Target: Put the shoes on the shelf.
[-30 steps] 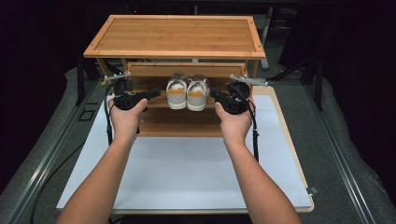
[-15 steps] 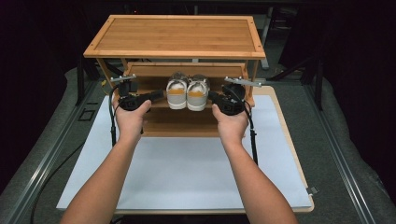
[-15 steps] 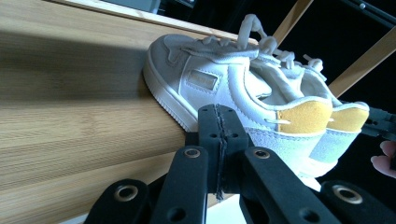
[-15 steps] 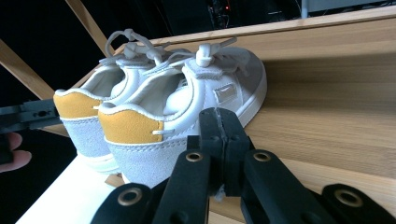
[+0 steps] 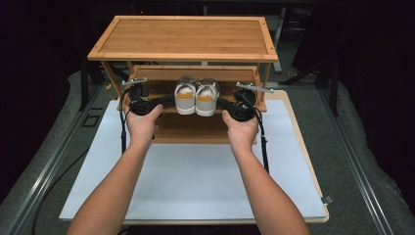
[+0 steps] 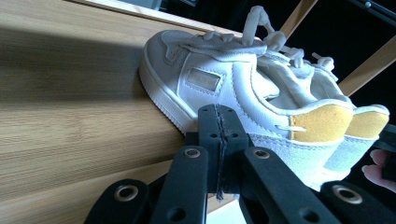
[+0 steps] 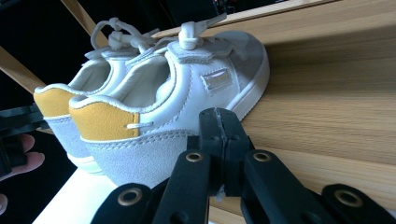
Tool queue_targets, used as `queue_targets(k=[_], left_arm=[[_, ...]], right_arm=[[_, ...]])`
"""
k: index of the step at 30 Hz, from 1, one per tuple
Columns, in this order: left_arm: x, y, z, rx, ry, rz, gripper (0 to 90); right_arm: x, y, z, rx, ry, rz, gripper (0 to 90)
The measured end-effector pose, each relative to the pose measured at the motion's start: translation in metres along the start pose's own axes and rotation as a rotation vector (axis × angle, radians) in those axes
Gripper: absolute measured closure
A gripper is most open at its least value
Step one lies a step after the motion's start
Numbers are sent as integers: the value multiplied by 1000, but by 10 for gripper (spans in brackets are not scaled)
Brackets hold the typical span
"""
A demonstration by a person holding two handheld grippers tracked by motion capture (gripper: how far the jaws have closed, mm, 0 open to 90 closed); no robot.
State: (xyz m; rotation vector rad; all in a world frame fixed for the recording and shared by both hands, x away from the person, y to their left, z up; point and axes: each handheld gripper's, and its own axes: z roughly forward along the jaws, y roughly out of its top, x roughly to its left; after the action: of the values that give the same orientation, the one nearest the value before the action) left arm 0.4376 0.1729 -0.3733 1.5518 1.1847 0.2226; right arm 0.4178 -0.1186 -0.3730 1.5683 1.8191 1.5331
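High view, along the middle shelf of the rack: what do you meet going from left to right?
Left gripper → left shoe → right shoe → right gripper, both grippers shut with their tips against the pair's outer sides.

No legible text, number or sign is found in any view. A small rectangular tab (image 6: 204, 78) is noted on the side of the near shoe (image 6: 243, 93), centre of the left gripper view; faint marks on it are too blurred to be read. A matching glossy tab (image 7: 218, 79) is seen on the side of the near shoe (image 7: 187, 112) at upper centre of the right gripper view; its face is washed out by glare and nothing can be read. No lettering is made out on the wooden rack (image 5: 186, 36) in the high view
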Motion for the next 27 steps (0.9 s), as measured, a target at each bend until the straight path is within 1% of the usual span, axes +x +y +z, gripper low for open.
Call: queue_targets(k=[2, 6, 8, 11, 13, 15, 17, 18, 19, 20, 21, 22, 23, 24, 25, 26, 27], left_arm=[[0, 0, 1, -5, 6, 3, 900], [0, 0, 2, -7, -2, -10, 900], [2, 1, 3, -7, -8, -14, 900], [2, 4, 7, -7, 0, -16, 900], [2, 7, 10, -7, 13, -15, 900], [4, 10, 14, -5, 23, -6, 900], [6, 12, 18, -6, 29, -8, 900], [7, 13, 20, -11, 27, -19, 900], [9, 14, 22, -13, 31, -21, 900], [10, 15, 23, -12, 28, -26, 900], [11, 16, 24, -10, 28, -16, 900], [11, 16, 26, -9, 31, -23, 900], [12, 17, 28, -15, 35, -23, 900], [12, 18, 30, -14, 41, -25, 900], [13, 20, 31, -10, 44, -16, 900], [13, 21, 33, -13, 47, -14, 900], [14, 22, 34, -6, 47, -15, 900]], right_arm=[[-1, 0, 1, 0, 9, 24, 900], [-3, 2, 2, 5, 17, 32, 900], [-3, 2, 3, 0, 10, 34, 900], [-4, 4, 6, -9, -2, 36, 900], [-4, 6, 9, -5, -13, 28, 900], [-4, 9, 12, 0, -30, 16, 900], [-4, 11, 16, -3, -30, 13, 900], [-5, 13, 16, 14, -44, 8, 900], [-5, 13, 19, 0, -44, 11, 900], [-6, 15, 21, 4, -48, 13, 900], [-7, 15, 23, 0, -48, 15, 900], [-8, 16, 25, -8, -37, 14, 900], [-9, 17, 27, -8, -40, 22, 900], [-10, 18, 29, -10, -42, 19, 900], [-10, 19, 30, -10, -46, 22, 900], [-10, 21, 31, 4, -68, 17, 900], [-11, 21, 33, -12, -59, 17, 900]])
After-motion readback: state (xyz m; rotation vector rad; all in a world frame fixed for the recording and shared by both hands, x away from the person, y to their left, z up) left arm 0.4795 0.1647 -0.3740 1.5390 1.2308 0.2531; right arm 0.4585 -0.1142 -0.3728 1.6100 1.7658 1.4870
